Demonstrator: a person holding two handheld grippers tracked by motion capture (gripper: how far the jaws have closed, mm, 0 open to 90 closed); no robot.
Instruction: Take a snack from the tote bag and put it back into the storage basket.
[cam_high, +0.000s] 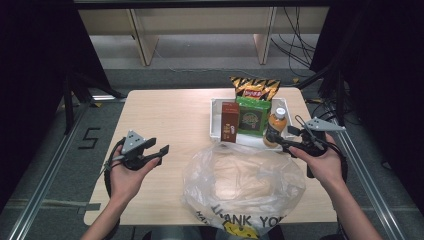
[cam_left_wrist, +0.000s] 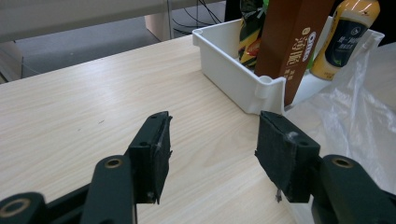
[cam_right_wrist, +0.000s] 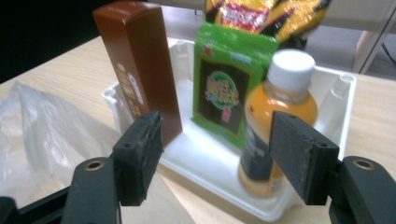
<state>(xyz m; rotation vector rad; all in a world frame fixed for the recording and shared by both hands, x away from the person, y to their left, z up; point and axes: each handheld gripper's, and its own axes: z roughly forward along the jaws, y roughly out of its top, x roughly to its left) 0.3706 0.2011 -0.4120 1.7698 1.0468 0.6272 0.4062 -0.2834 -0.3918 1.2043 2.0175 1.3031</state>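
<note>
The right gripper, jaws apart and empty, faces the upright bottle just ahead; the left gripper is farther off.

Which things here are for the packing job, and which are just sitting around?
For the job: plastic bag, white bin, orange bottle, brown box, green packet, chip bag, both open grippers.
Just around: wooden shelves, floor cables.

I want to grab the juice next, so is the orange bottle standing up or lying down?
Upright: the orange bottle stands in the white bin, white cap on top.
</note>
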